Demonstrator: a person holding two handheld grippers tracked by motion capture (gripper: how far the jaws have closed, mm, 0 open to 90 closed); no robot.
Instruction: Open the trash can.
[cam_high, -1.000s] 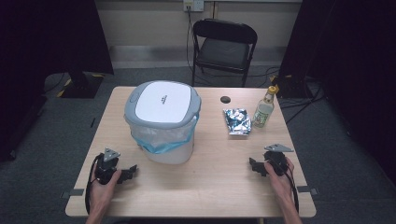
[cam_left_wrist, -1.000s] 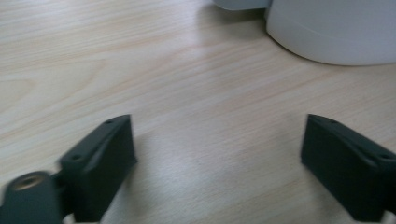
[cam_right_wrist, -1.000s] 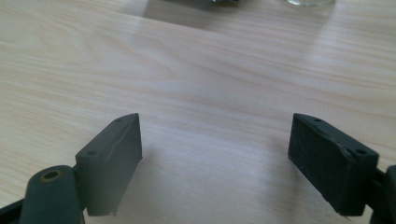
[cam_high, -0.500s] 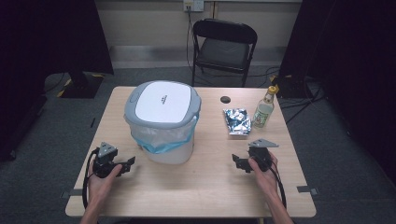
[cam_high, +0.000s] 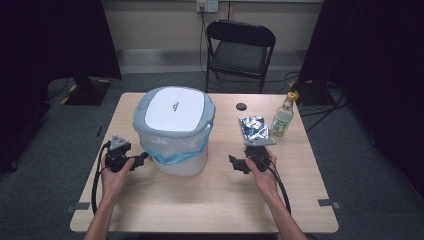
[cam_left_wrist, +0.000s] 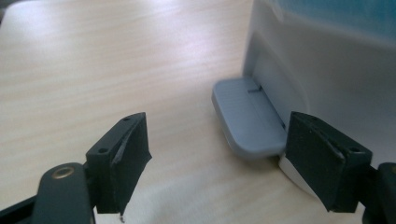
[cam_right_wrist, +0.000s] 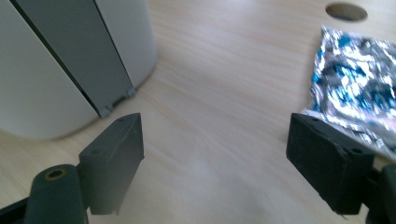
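Both hand-held grippers flank bin, seemingly apart

small dark logo on bin lid, too small to read

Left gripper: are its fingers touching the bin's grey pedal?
Apart. The left gripper view shows the fingers wide open with bare table between them and the pedal.
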